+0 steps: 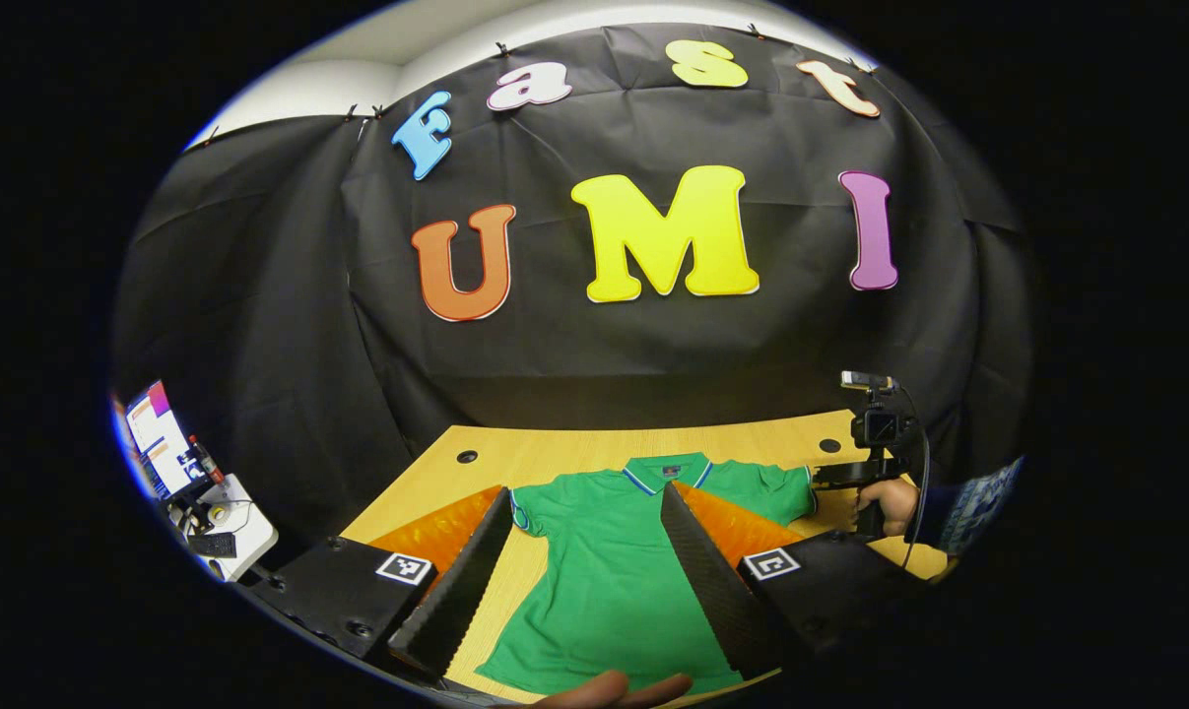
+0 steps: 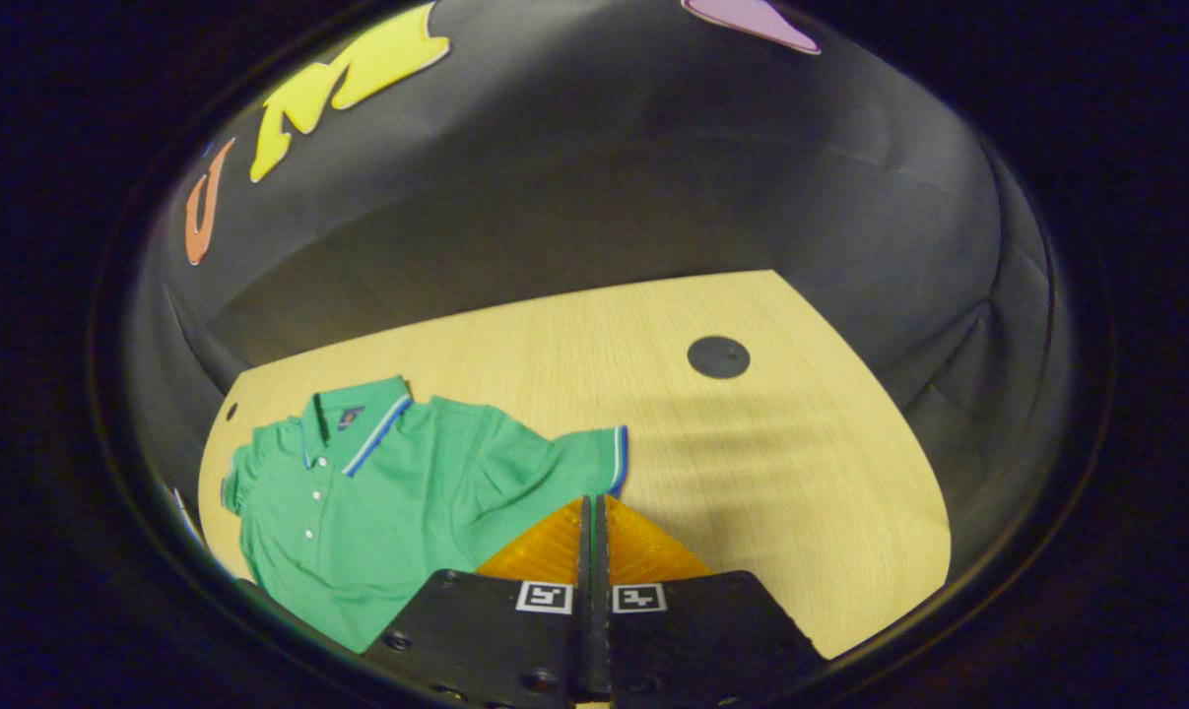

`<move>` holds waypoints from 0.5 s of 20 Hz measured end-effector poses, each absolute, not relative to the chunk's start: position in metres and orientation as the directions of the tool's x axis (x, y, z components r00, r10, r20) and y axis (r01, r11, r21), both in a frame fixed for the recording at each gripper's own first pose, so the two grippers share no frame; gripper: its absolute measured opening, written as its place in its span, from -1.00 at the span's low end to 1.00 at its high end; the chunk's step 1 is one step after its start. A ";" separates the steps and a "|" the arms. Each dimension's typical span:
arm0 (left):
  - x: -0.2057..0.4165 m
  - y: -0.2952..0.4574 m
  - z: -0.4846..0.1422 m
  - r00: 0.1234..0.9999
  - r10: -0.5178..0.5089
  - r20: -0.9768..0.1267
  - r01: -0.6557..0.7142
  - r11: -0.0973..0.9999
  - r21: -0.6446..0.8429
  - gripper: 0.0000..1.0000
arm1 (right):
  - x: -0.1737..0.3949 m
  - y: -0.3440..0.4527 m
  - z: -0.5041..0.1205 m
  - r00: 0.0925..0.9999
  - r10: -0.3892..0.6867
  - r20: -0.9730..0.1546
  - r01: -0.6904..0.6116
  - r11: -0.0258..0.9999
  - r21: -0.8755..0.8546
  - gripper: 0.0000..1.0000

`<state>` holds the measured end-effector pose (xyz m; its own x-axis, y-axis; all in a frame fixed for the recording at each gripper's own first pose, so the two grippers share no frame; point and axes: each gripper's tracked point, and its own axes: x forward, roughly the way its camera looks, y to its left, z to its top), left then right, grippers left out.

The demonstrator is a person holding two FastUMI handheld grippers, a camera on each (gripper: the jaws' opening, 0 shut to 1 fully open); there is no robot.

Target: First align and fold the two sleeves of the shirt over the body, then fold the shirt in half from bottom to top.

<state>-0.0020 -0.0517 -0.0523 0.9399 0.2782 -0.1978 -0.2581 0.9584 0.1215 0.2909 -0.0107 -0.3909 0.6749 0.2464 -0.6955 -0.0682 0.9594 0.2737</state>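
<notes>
While the wooden table [image 2: 752,463] carries the green shirt [image 2: 377,502] flat at lower left of the right gripper view, both sleeves lie unfolded. Left gripper [image 1: 586,497] fingers spread wide above the body; right gripper [image 2: 594,507] fingers pressed together beside the sleeve [image 2: 579,458], holding nothing. Risk: closed fingers push and bunch the cuff instead of pinching it.

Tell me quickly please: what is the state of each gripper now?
Left gripper: open, holding nothing, above the green shirt.
Right gripper: closed, holding nothing, its tips near the shirt's sleeve.
</notes>
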 end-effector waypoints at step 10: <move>-0.025 -0.026 -0.069 0.921 0.311 -0.236 -0.301 0.950 0.078 0.96 | 0.300 -0.016 -0.424 0.630 0.182 -0.755 -0.019 0.976 0.219 -0.37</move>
